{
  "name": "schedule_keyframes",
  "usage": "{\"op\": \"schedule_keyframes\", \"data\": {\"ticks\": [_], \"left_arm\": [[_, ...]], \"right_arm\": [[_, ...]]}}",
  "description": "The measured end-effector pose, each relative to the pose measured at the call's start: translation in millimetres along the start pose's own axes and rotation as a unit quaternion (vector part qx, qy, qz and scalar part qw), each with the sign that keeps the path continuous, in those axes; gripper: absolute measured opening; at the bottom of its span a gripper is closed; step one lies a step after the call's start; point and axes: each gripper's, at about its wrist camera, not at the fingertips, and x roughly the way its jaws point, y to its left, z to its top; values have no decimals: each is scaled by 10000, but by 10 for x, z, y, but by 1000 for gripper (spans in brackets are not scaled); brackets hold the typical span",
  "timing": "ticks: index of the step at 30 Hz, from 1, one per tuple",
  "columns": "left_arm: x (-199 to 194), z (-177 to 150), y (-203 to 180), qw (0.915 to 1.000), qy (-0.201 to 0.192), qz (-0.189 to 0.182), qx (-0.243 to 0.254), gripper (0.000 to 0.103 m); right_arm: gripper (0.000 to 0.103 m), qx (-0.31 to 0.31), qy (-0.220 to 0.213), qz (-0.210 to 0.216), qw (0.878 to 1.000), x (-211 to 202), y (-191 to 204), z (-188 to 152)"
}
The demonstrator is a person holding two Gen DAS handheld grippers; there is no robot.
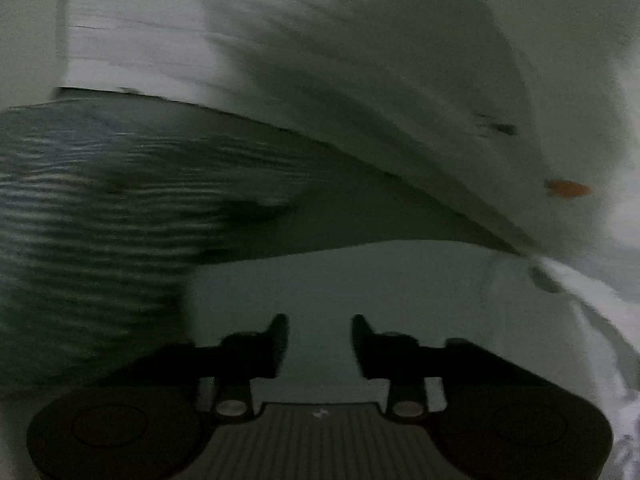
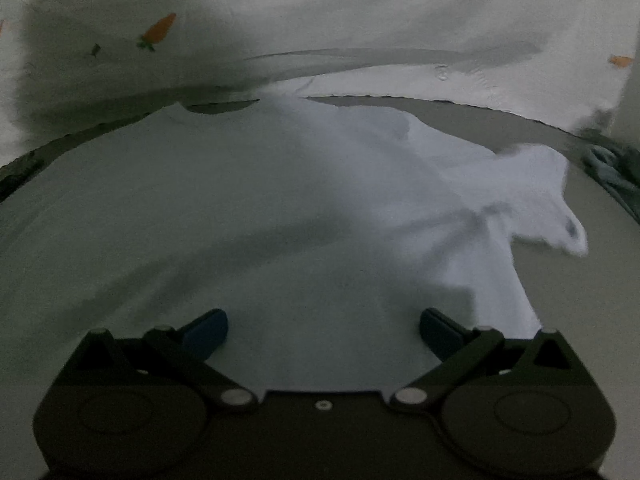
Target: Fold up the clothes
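A: What is the left wrist camera showing?

B: The left gripper (image 1: 320, 328) is hanging with its jaws apart, grasping nothing. A white cloth (image 1: 360, 280) is lying flat just beyond its tips. A dark striped fabric (image 1: 92, 216) is sitting on the left, all blurry. A pale sheet with a carrot print (image 1: 440, 92) is lying far behind.

A: And the right wrist camera?

B: The right gripper (image 2: 324, 330) is resting wide open and empty over the white cloth (image 2: 260, 208). The cloth is spreading across the middle, bunching up on the right. The carrot sheet (image 2: 320, 12) is lying at the far side.
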Motion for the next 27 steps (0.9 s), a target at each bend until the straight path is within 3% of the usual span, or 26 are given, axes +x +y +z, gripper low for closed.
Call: {"op": "schedule_keyframes", "data": {"ticks": [4, 7, 13, 15, 17, 18, 19, 21, 22, 24, 27], "left_arm": [[329, 150, -496, 9962, 56, -520, 695, 64], [698, 327, -911, 9858, 66, -883, 1426, 73], [1492, 598, -1566, 9593, 462, -1499, 2349, 75], [1719, 636, -1695, 9539, 607, -1564, 2490, 74], [1878, 628, -1763, 9482, 738, -1630, 2627, 59], [1900, 602, -1800, 9479, 649, -1562, 2698, 39], [1905, 564, -1837, 9486, 519, -1440, 2768, 11], [1893, 511, -1847, 9513, 364, -1423, 2711, 2], [1878, 492, -1845, 9542, 265, -1370, 2646, 2], [1860, 457, -1853, 9567, 91, -1243, 2629, 2], [1918, 421, -1882, 9580, 39, -1025, 2679, 3]], "right_arm": [[103, -203, -361, 155, 9990, 341, -70, 506], [103, -429, -522, 255, 9974, 744, -150, 916], [102, -734, -541, 483, 9947, 1628, -351, 1650], [93, -826, -352, 643, 9939, 1875, -387, 1783], [90, -888, -232, 906, 9917, 1976, -387, 1829], [76, -906, -231, 1034, 9902, 1994, -397, 1839], [64, -926, -274, 1135, 9888, 1989, -414, 1841], [18, -912, -334, 1290, 9869, 1981, -452, 1857], [4, -802, -292, 1321, 9876, 1990, -478, 1886], [5, -708, -249, 1384, 9875, 2016, -486, 1942], [4, -1106, -295, 1191, 9863, 2106, -325, 1999]]}}
